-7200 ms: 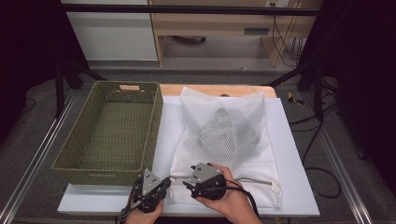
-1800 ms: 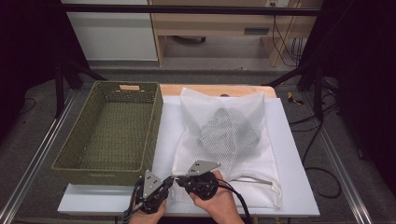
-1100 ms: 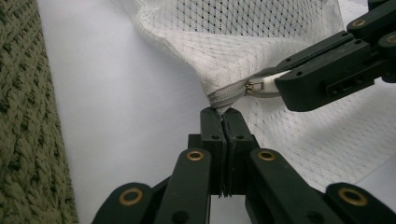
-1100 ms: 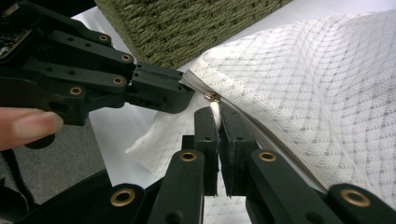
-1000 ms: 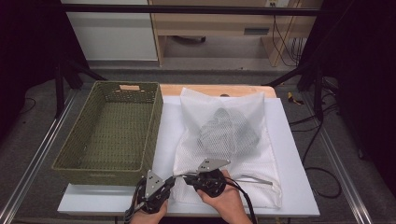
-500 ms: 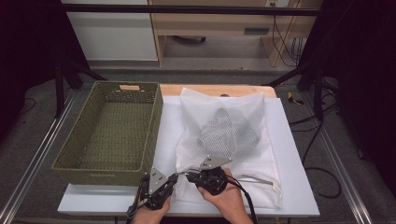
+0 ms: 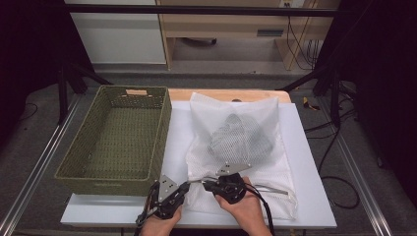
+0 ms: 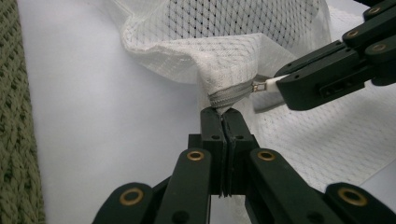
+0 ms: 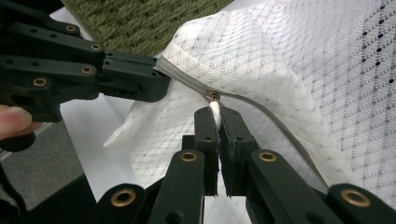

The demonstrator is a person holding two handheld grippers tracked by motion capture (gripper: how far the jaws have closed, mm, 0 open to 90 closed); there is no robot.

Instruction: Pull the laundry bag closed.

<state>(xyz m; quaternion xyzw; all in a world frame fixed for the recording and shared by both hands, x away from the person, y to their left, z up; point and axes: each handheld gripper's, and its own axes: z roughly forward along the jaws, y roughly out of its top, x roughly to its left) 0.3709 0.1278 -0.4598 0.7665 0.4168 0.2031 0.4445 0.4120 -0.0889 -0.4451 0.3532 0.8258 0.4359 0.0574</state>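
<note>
A: Where is the mesh laundry bag [image 7: 241, 147] lying?

B: Flat on the white table [image 7: 305, 196], just beside the green woven basket [image 7: 115, 137], with a dark bundle of clothing [image 7: 241, 137] showing through the netting. Its near corner is lifted off the surface.

A: And the two tools?

B: The left gripper [image 8: 225, 122] has its jaws clenched on the end of the grey zipper tape [image 8: 229, 95]. The right gripper [image 9: 215, 117] pinches the small white zipper pull [image 9: 214, 109] between closed jaws.

A: How would the bag behave under a tug?

B: Likely soft and light; the netting drapes and bunches, so it offers no stiffness of its own. The tape end must be anchored or the whole corner would probably follow the slider.

A: The best purchase, then?

B: The pull tab and the tape end, as taken; the mesh itself would just stretch and might snag
</note>
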